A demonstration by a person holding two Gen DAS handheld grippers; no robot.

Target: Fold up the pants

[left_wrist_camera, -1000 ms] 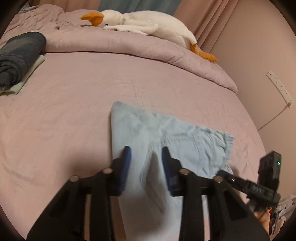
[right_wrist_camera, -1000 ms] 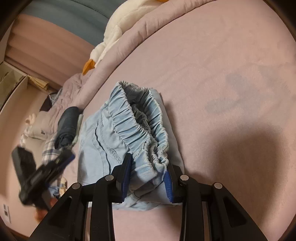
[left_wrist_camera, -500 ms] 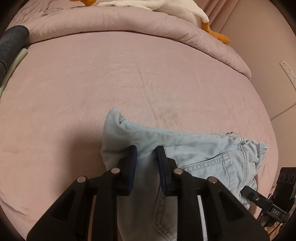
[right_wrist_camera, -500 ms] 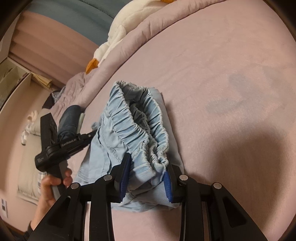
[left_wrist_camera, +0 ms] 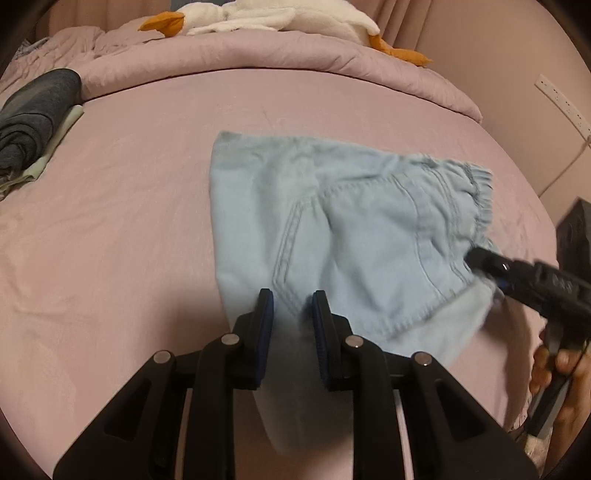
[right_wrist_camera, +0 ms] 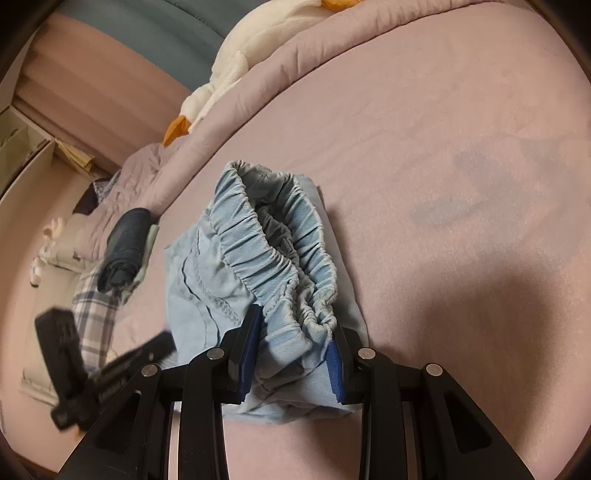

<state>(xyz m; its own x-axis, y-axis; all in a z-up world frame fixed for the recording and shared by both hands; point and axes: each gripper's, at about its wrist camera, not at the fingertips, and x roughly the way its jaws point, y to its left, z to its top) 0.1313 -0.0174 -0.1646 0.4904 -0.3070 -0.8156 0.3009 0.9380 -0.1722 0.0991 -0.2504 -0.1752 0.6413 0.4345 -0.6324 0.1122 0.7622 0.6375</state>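
Observation:
Light blue denim pants (left_wrist_camera: 332, 229) lie folded on the pink bed, back pocket up, the elastic waistband (right_wrist_camera: 280, 251) at the right end. My left gripper (left_wrist_camera: 291, 314) is shut on the pants' folded leg fabric at the near edge. My right gripper (right_wrist_camera: 293, 332) is shut on the gathered waistband; it also shows in the left wrist view (left_wrist_camera: 491, 266) at the pants' right edge. The left gripper shows blurred in the right wrist view (right_wrist_camera: 110, 365).
A rolled dark garment (left_wrist_camera: 33, 118) on a pale cloth lies at the far left of the bed. A white plush goose (left_wrist_camera: 280, 18) rests on the bunched pink duvet (left_wrist_camera: 258, 55) at the back. A wall with a power strip (left_wrist_camera: 557, 99) is at right.
The left gripper has carried the folded leg fabric back toward me and the pants now lie flatter, pocket side up. The right gripper kept its hold on the waistband.

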